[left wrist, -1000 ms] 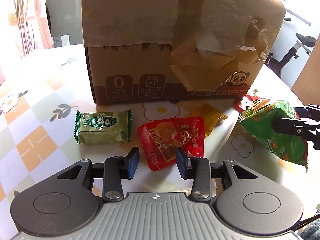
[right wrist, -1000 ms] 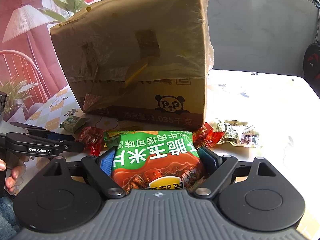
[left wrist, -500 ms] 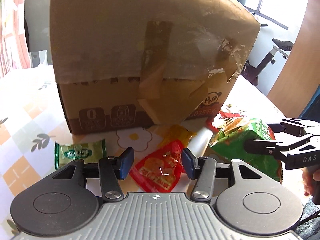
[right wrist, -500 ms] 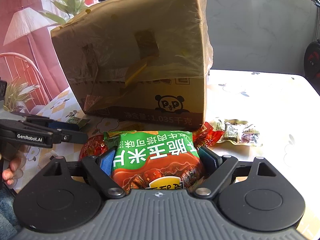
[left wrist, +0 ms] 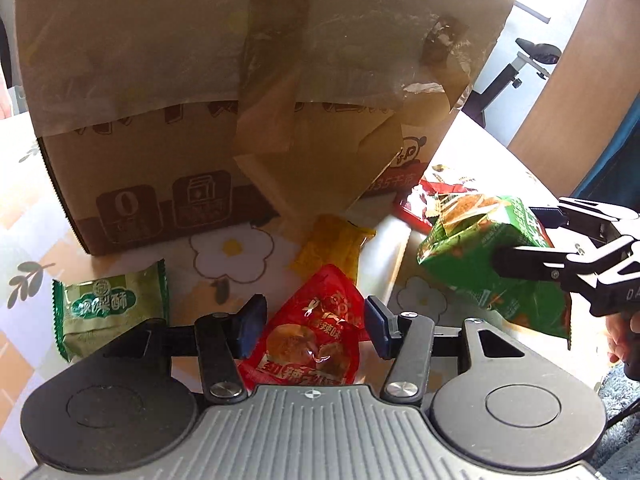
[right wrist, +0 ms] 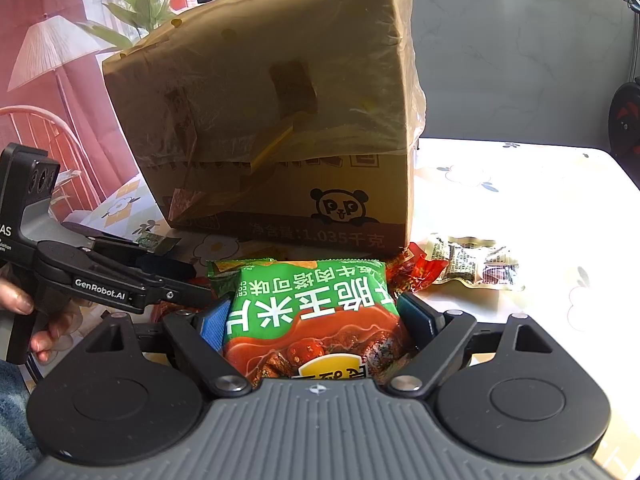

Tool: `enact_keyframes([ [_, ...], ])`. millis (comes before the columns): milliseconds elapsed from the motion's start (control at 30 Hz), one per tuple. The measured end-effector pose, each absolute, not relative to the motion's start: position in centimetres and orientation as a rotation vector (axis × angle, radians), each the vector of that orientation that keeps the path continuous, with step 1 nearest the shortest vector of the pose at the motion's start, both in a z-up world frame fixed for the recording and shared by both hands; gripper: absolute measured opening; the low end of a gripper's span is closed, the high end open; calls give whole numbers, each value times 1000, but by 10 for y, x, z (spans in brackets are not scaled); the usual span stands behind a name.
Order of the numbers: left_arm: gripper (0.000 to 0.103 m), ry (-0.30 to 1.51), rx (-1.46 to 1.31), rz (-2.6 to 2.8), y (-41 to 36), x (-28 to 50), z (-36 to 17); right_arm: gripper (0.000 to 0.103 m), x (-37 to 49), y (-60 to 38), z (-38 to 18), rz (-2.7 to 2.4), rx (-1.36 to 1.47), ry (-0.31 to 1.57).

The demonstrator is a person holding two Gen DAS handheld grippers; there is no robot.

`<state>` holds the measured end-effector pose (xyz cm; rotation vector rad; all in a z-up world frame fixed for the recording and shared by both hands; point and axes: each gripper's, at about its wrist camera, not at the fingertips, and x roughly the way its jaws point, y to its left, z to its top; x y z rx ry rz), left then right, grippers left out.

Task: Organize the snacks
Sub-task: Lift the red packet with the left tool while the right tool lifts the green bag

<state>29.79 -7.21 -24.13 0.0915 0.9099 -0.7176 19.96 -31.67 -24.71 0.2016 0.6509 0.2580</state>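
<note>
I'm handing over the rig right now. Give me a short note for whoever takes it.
Left tool: jaws opening over the red snack packet on the table, not gripping it.
Right tool: shut on the green corn chip bag, held in front of the cardboard box.
On the table: green pastry packet, yellow packet, pale packet.
Done: chip bag picked up. Left: everything else.

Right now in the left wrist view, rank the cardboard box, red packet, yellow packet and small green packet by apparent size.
1. Cardboard box
2. Red packet, though nearest the camera, so unsure
3. Small green packet, close to the red one
4. Yellow packet, partly hidden
</note>
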Motion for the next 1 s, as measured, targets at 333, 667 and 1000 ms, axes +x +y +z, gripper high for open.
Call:
enact_keyframes([
  [333, 65, 880, 199, -729, -82, 280, -246, 86, 199, -317, -247, 256, 202, 651],
  [667, 56, 790, 308, -673, -92, 264, -252, 86, 200, -315, -247, 256, 191, 651],
  [1000, 43, 822, 135, -563, -66, 272, -243, 86, 198, -307, -246, 262, 159, 645],
])
